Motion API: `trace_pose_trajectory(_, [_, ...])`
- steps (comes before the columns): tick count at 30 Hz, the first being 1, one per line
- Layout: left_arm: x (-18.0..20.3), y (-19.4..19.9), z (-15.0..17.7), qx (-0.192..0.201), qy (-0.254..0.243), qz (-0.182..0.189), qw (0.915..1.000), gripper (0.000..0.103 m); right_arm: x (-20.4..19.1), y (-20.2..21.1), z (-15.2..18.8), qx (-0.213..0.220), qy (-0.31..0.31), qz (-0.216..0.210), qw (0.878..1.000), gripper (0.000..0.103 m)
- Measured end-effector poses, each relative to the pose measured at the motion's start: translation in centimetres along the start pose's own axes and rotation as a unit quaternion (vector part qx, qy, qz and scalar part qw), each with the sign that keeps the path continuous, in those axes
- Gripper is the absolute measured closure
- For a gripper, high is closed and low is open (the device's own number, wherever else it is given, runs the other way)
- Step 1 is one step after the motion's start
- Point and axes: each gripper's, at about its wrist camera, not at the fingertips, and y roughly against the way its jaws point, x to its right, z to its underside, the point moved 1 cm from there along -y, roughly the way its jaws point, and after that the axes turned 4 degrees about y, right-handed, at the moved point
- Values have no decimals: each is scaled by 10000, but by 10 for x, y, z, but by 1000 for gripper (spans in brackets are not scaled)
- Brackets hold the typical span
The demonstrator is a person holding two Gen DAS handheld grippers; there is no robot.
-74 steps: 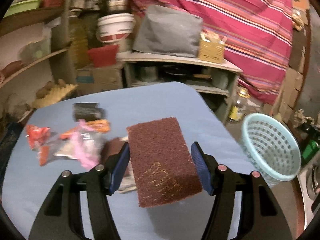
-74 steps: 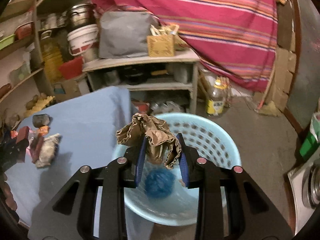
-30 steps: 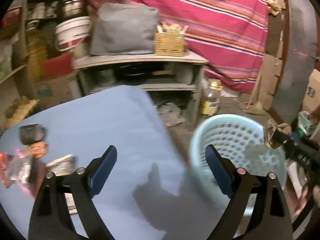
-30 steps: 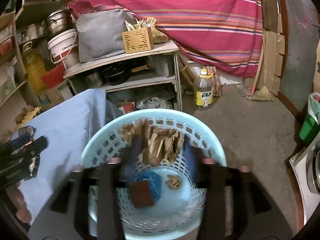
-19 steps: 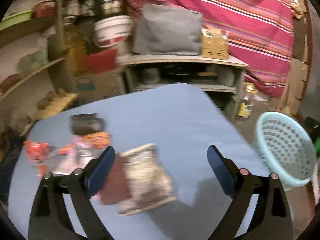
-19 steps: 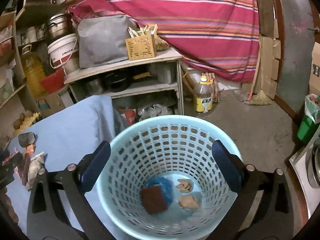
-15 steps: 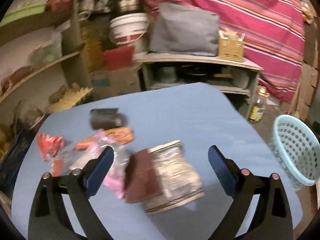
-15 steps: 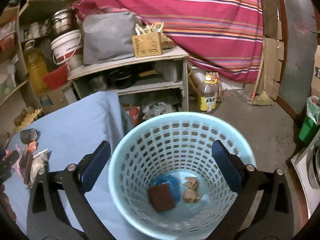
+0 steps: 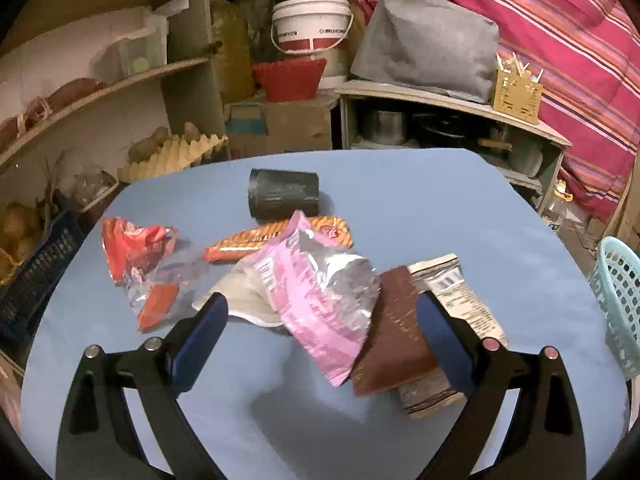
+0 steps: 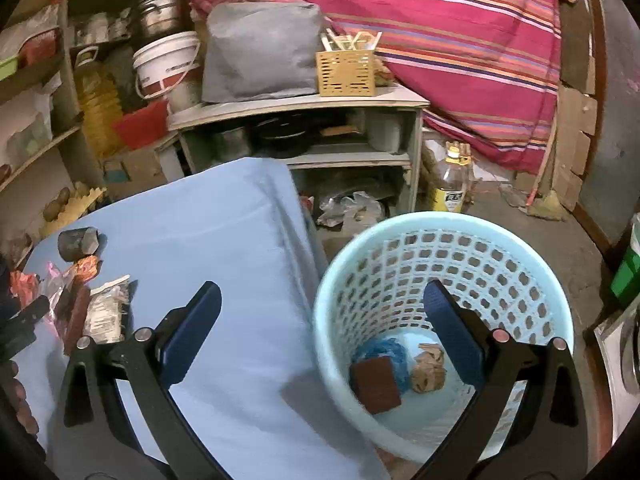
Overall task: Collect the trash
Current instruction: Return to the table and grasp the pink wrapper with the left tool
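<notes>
Left wrist view: the left gripper hangs over the blue surface with its fingers spread wide and nothing between them. Under and ahead of it lies a loose pile of trash. A pink and silver wrapper sits in the middle, partly covering a brown scouring pad, which in turn lies on a pale printed packet beside the right-hand finger. Behind the pink wrapper is an orange wrapper, and further back a dark grey cylinder lies on its side. To the left is a red and clear wrapper, apart from the pink one. A whitish piece shows from under the pink wrapper near the left-hand finger. The light blue basket shows at the right edge, off the surface.

In the right wrist view, the right gripper is held above the edge of the surface, fingers wide apart and empty; its right-hand finger hangs over the basket, which stands on the floor just beside the surface. Inside the basket's bottom lie a second brown pad, a blue ball of scrubber touching it, and a crumpled brown paper next to them. The trash pile and the left gripper's dark body show at the far left.
</notes>
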Motion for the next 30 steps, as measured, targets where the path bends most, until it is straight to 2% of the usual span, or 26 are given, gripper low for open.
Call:
trace_pose_trajectory(6, [-4, -9, 7, -106, 22, 2, 9999, 10, -25, -6, 0, -79, 149, -147, 9997, 4])
trace_pose_trajectory(10, [2, -18, 10, -253, -1, 144, 9996, 10, -45, -9, 0, -64, 372, -213, 9991, 4])
trace_pose_trajectory(17, [2, -27, 8, -260, 54, 214, 9994, 13, -60, -16, -3, -115, 403, -341, 9985, 4])
trace_pose_trajectory(18, [0, -29, 8, -276, 62, 203, 9994, 16, -62, -16, -4, -115, 415, -351, 9985, 4])
trace_pose_trajectory(20, [-2, -33, 8, -390, 53, 256, 9989, 38, -69, -18, -4, -128, 449, -385, 9982, 4])
trace_pose_trajectory(22, [-8, -38, 9, -540, 79, 310, 9980, 52, -79, -20, -3, -161, 474, -477, 9976, 4])
trace_pose_trajectory(24, [-12, -38, 9, -532, 82, 317, 9980, 58, -89, -21, -2, -181, 540, -538, 9969, 4])
trace_pose_trajectory(26, [-18, -36, 8, -525, 124, 420, 9977, 70, -104, -22, -1, -182, 664, -586, 9959, 4])
trace_pose_trajectory(29, [-29, -30, 6, -495, 159, 502, 9974, 80, -124, -23, 2, -189, 807, -660, 9944, 4])
trace_pose_trajectory(30, [-32, -27, 5, -473, 172, 498, 9975, 81, -131, -23, 3, -196, 846, -713, 9937, 4])
